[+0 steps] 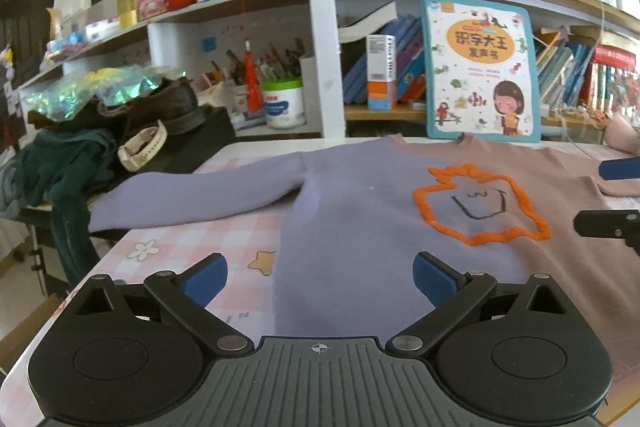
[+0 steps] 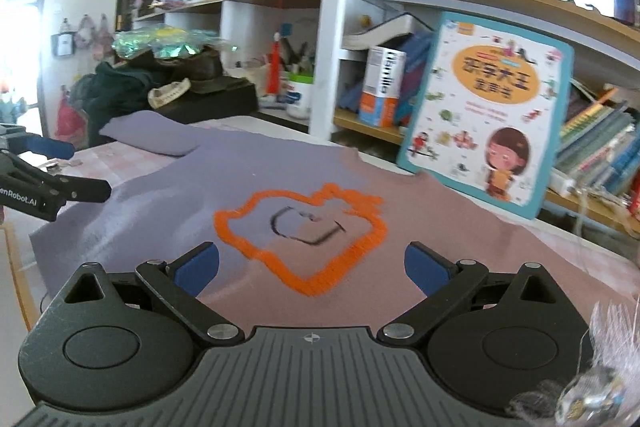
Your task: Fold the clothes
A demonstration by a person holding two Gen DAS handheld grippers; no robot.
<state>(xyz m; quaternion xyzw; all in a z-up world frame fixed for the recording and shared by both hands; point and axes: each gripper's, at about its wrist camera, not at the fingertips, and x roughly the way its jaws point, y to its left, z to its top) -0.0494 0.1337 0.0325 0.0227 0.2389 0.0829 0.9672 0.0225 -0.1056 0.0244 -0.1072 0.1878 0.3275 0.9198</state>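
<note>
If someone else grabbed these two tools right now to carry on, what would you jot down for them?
Left hand-held gripper: open, empty, above the purple side of the sweater, near its bottom edge.
Right hand-held gripper: open, empty, above the pink side, near the orange outline design.
Sweater lies flat, front up, on the checked tablecloth, collar toward the bookshelf; one purple sleeve stretches out sideways.
Done: the sweater is spread out. No fold shows yet.
Left: fold the sleeves in, then the body.

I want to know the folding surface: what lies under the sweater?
Under the sweater a pink checked tablecloth shows at its left edge. What lies beneath the sweater's middle is covered.
</note>
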